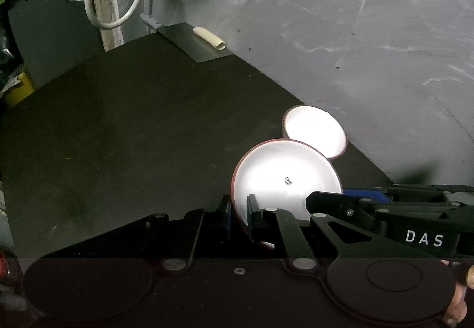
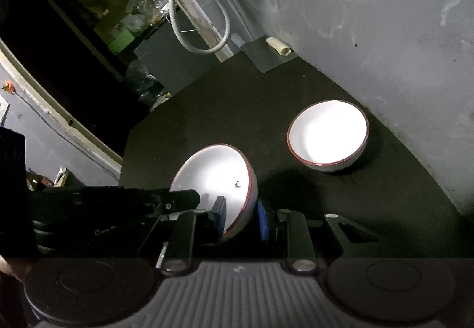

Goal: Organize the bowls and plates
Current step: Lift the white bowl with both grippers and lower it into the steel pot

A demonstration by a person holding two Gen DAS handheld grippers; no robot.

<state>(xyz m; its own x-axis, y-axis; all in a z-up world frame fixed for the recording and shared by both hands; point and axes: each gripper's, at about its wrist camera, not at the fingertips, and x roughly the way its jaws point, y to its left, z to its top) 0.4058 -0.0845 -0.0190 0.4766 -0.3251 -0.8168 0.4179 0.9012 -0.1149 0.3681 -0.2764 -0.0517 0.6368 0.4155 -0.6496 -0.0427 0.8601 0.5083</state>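
Both tools hold one white bowl (image 2: 216, 177), tipped up off the dark bench (image 1: 124, 132). The left tool (image 1: 240, 217) pinches its rim on one side, and the right tool (image 2: 241, 220) pinches the other side. A second bowl (image 2: 328, 135) sits ahead, near the wall. Next, I think, the held bowl goes inside that one, so it must be made level first.

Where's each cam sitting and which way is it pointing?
Left wrist: on the left gripper, looking along its fingers across the dark table toward the grey wall; the right gripper enters from the right, fingertips at lower right.
Right wrist: on the right gripper, facing the same corner; left gripper enters from the left.
Shared: held bowl, second bowl.
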